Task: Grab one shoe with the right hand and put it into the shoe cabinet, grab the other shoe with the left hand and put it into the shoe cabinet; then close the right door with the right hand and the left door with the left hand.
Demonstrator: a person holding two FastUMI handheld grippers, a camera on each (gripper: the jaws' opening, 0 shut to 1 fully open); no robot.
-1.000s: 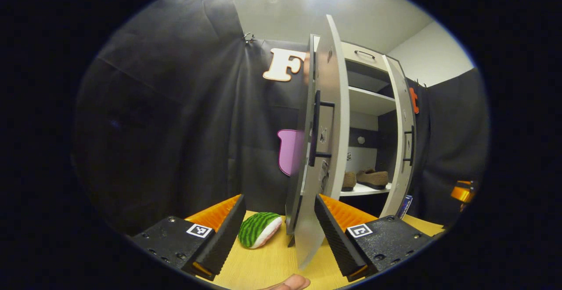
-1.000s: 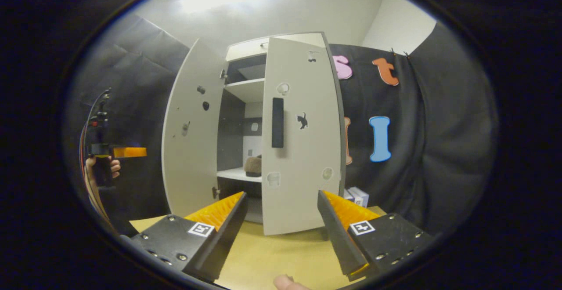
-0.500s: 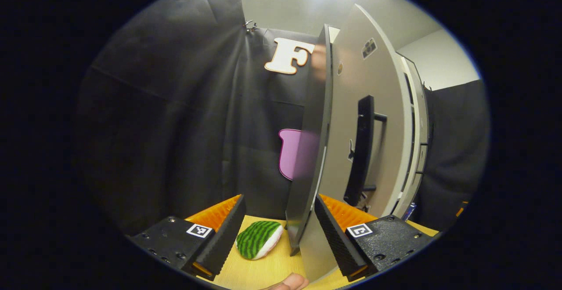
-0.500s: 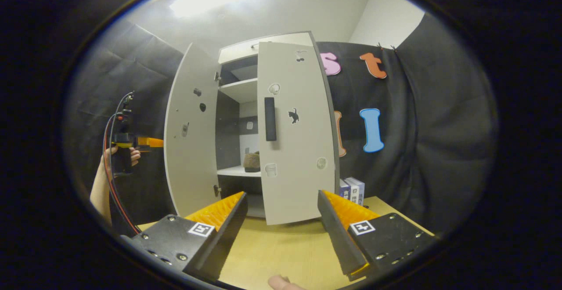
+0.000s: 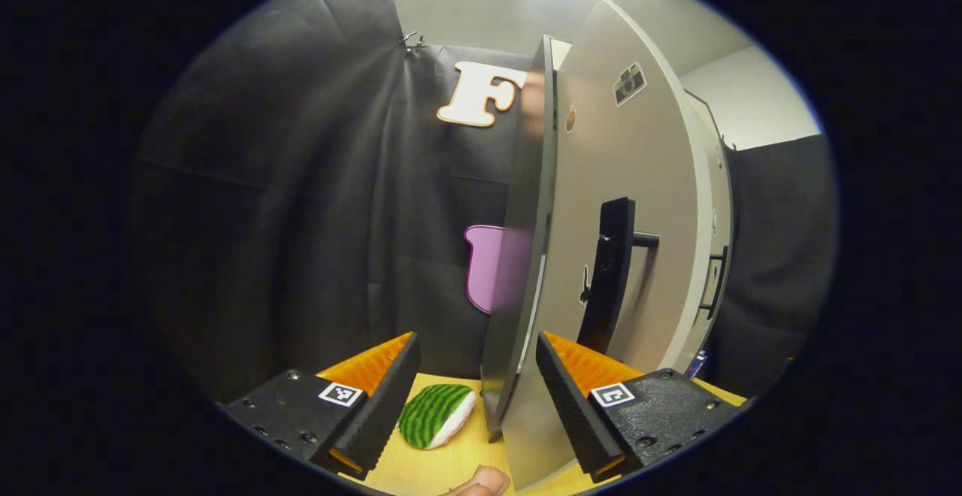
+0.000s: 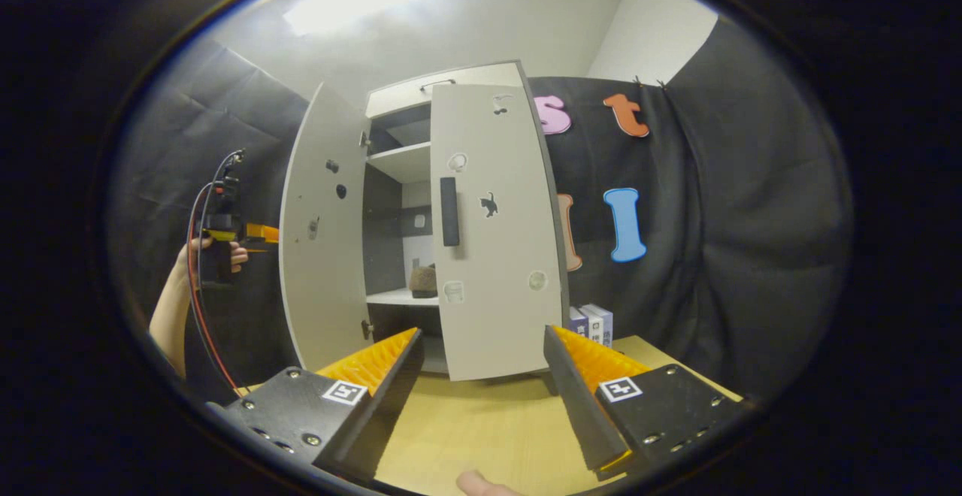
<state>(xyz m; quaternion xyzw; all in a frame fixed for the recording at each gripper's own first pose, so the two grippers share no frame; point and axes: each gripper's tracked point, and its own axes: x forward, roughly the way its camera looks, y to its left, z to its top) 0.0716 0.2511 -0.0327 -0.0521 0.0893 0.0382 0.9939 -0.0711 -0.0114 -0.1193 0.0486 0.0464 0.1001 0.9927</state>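
Left door (image 5: pixel 624 203) edge-on, center frame, bottom edge between spread fingers of left gripper (image 5: pixel 475 394); right gripper (image 6: pixel 483 387) open, idle.

Black cloth (image 6: pixel 721 240) hangs in loose folds on the booth's sides and back, pinned up by small clips (image 5: pixel 409 40) along its top edge. Above the cloth, plain white wall (image 6: pixel 654 37) meets a white ceiling (image 6: pixel 481 22). A bright overhead light (image 6: pixel 361 4) glares near the top of the right gripper view; the same glare washes the top of the left gripper view. The surface (image 6: pixel 481 421) below is pale yellow wood grain, evenly lit, running back to the foot of the cloth.
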